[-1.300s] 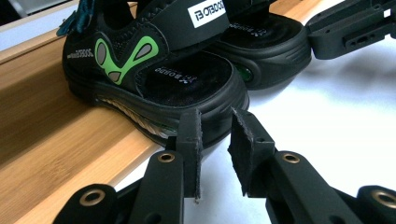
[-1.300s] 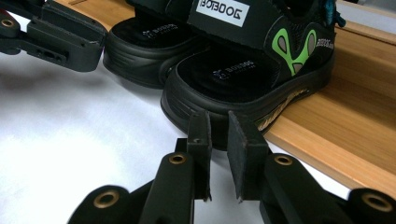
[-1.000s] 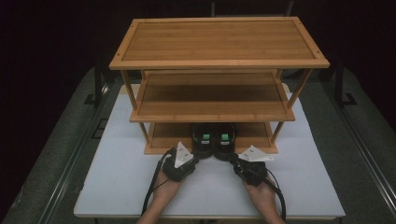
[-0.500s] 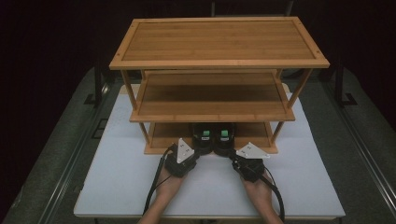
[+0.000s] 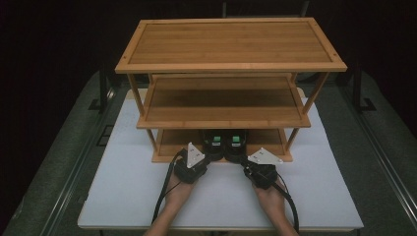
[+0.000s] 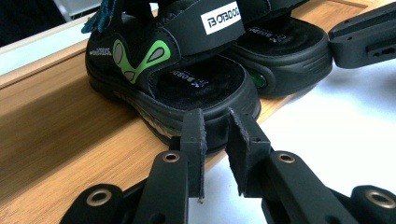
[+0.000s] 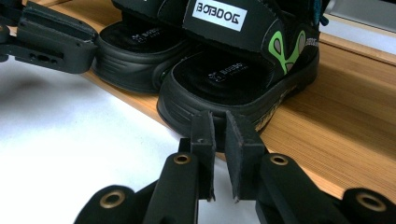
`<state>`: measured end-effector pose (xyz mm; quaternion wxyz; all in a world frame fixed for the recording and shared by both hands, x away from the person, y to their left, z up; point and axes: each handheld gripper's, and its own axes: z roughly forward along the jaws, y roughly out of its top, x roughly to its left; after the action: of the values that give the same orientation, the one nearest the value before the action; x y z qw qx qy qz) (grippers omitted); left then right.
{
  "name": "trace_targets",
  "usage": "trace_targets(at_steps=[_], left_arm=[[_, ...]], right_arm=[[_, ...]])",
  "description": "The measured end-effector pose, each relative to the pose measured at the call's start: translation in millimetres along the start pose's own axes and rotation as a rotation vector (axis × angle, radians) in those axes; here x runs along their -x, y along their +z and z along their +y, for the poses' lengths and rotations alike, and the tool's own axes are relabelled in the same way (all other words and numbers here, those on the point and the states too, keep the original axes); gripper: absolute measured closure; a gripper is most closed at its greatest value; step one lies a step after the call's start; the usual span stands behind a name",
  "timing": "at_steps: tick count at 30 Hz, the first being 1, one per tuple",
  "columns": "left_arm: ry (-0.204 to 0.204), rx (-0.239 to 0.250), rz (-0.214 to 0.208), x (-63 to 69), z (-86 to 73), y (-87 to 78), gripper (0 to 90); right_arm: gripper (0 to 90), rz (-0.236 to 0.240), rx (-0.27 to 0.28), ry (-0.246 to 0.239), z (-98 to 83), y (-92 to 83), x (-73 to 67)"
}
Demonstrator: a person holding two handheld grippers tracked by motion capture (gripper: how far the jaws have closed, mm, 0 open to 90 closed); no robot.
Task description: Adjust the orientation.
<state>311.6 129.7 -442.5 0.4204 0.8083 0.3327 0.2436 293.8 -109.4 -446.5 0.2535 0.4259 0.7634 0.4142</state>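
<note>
Two black sandals with green accents (image 5: 224, 144) sit low-centre on the bamboo rack's bottom shelf (image 5: 172, 142), left gripper (image 6: 215, 135) and right gripper (image 7: 219, 133) narrowed, empty, nudging heels inward.

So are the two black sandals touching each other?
Touching. In the left gripper view, the near sandal presses sole to sole against the far sandal, no gap showing; the right gripper view agrees.

My surroundings: bench (image 5: 123, 196) with a white top, lit from above. Three-tier bamboo rack (image 5: 231, 46) at 12 o'clock, standing on it. Grey floor (image 5: 44, 162) at 9 and 3 o'clock, with dark rails (image 5: 74, 177). Beyond, at 12, darkness; walls not discernible.
</note>
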Motion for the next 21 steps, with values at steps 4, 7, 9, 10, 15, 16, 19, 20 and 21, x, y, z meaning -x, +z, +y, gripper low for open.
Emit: trace_targets(at_steps=[4,7,9,10,15,16,19,20,21], left_arm=[[0.005,0.0,0.008,-1.0,0.5,1.6,75.8],[0.005,0.0,0.012,-1.4,0.8,2.3,75.8],[0.005,0.0,0.014,-2.0,1.0,2.9,75.8],[0.005,0.0,0.014,-2.0,1.0,2.9,75.6],[-0.004,-0.002,0.013,-2.7,1.8,4.8,75.3],[-0.004,-0.002,0.013,-2.7,1.8,4.8,75.2],[-0.007,-0.004,0.011,-3.8,2.5,5.4,74.8],[-0.007,-0.004,0.011,-3.8,2.5,5.4,74.4],[-0.008,-0.004,0.013,-3.6,2.6,6.0,74.3]], right_arm=[[81.1,-0.004,0.001,0.002,0.5,1.8,0.6],[81.1,-0.008,0.001,0.004,1.4,2.8,0.7],[81.1,-0.01,-0.001,-0.001,2.4,3.5,0.8],[81.1,-0.01,-0.001,-0.001,2.4,3.5,0.8],[81.1,-0.015,0.0,0.0,3.3,5.7,1.5],[81.1,-0.015,0.001,0.0,3.3,6.0,1.6],[81.1,-0.016,0.0,0.004,3.6,6.6,1.9],[81.1,-0.016,0.0,0.004,3.6,6.6,1.9],[81.0,-0.014,0.001,0.005,3.6,7.0,2.1]])
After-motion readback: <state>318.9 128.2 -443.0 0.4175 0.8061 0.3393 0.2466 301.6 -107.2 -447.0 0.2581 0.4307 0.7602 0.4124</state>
